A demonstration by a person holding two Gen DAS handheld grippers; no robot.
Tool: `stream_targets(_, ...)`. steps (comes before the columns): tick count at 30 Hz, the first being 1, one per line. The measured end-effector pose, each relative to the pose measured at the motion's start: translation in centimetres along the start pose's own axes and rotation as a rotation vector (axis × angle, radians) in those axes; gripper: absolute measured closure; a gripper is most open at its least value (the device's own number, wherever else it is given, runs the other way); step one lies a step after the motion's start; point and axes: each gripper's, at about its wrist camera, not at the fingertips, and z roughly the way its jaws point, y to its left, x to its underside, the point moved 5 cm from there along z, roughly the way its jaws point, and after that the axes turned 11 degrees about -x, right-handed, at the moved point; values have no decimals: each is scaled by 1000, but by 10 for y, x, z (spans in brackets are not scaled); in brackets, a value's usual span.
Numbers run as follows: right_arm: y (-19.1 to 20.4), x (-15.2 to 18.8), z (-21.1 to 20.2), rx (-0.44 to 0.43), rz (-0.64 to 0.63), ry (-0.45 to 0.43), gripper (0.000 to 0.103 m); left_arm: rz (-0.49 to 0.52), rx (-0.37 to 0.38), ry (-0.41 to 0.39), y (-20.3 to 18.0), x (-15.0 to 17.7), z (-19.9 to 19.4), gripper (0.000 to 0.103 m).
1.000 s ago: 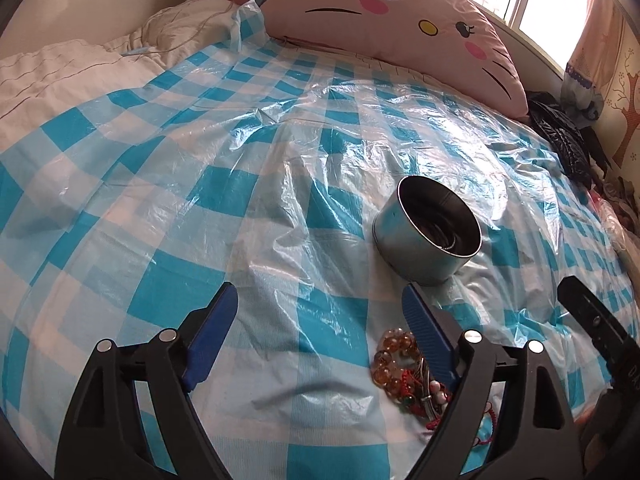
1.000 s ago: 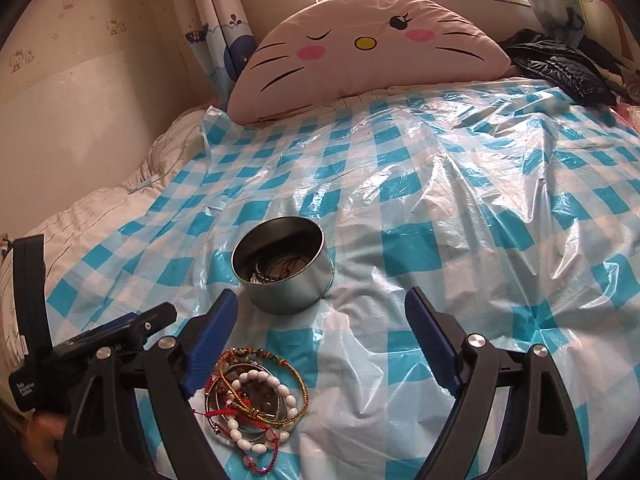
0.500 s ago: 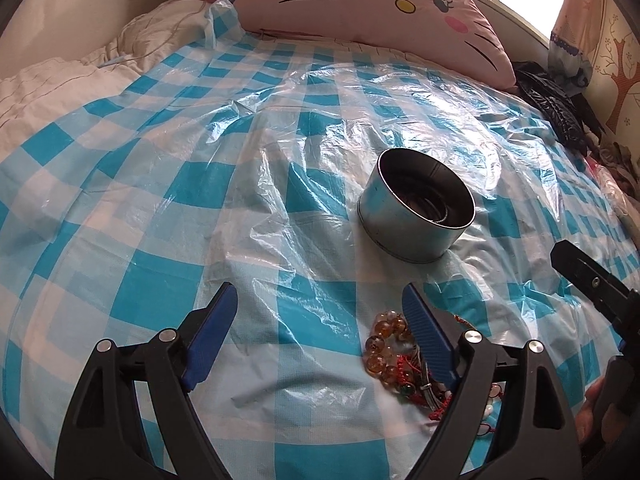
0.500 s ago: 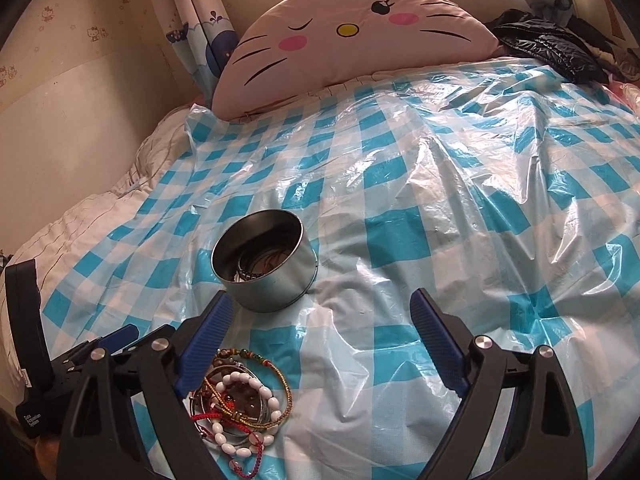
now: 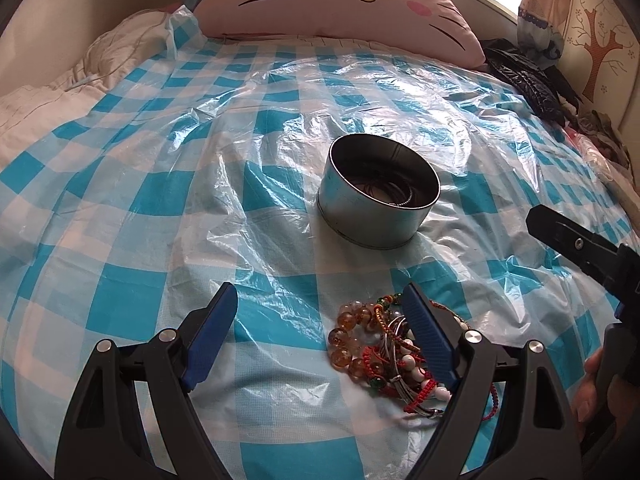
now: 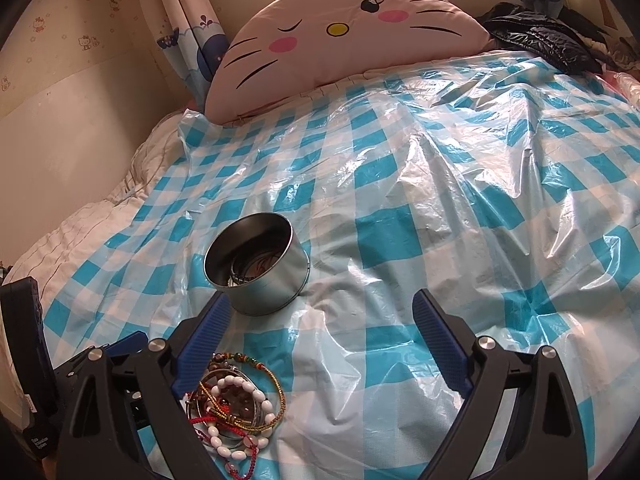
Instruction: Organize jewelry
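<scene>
Tin (image 5: 378,194) nearer vs 1s ago; L fingers (image 5: 320,336) released, R fingers (image 6: 322,344) opening, empty; white beads (image 6: 236,420) clearer R-side.

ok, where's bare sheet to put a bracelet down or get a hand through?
Free: the checked plastic sheet left of the metal tin, and the wide stretch to the tin's right in the right wrist view. Crowded: the bracelet pile just before the tin, under the left gripper's right finger.

Black claw (image 5: 316,304) frames; blue ribbed pads (image 5: 212,336); silver screws (image 5: 167,335)
</scene>
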Motion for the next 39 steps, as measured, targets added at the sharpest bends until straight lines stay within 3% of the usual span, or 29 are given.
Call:
stream_targets(12,-7,-2,-1,-7,32,-11,12,176,79,-35,-46,2,0,23)
stream_targets(15,-6,-2,-2,-12,33,-13,12,185,86,-4,-49,1,9,29)
stream_targets(18,-7,-3,-2,-21,37,-15,12,179,111,43,-50,4,17,39)
stream_targets(21,-7,-3,-2,-26,41,-16,12,180,140,78,-52,7,22,56)
stream_targets(22,-7,-3,-3,-28,42,-16,12,176,167,91,-53,7,23,73)
stream_targets(23,-8,-3,-3,-29,43,-16,12,161,192,105,-52,8,24,87)
stream_targets(26,-9,-3,-3,-28,49,-17,12,136,220,125,-49,9,25,96)
stream_targets(33,-11,-3,-3,-32,58,-18,12,-56,284,106,-16,-3,19,98)
stream_targets(39,-9,0,1,-37,47,7,12,-247,191,111,28,-9,30,97)
